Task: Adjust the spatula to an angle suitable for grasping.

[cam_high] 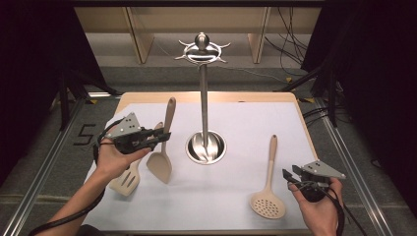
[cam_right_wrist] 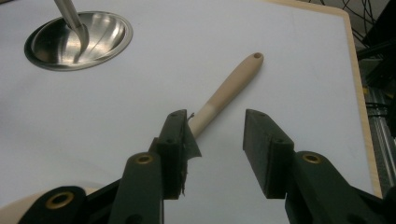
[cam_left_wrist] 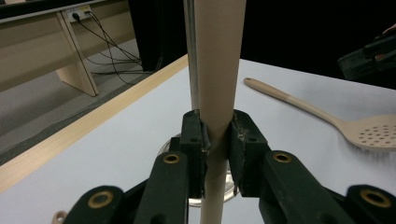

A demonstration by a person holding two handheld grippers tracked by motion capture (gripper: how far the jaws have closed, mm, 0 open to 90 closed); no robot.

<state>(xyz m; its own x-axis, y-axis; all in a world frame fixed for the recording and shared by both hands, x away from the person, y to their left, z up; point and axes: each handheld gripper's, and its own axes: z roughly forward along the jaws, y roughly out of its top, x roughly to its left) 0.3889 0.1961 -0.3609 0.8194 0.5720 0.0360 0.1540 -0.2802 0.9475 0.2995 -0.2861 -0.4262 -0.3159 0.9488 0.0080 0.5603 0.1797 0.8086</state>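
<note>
White paper covers the table (cam_high: 246, 128). Left to right: slotted spatula (cam_high: 127, 181) lies flat; left gripper (cam_high: 161, 138) is clamped on the handle of the solid spatula (cam_high: 162, 147), lifted and near upright, beside the steel hanging stand (cam_high: 204, 98). Stand's base dish (cam_high: 219, 147) holds nothing but its pole. Skimmer (cam_high: 269, 189) lies flat; right gripper (cam_high: 291, 175) hovers beside it, jaws apart, empty. My read: keep the handle vertical and line its end hole up with a hook.
</note>
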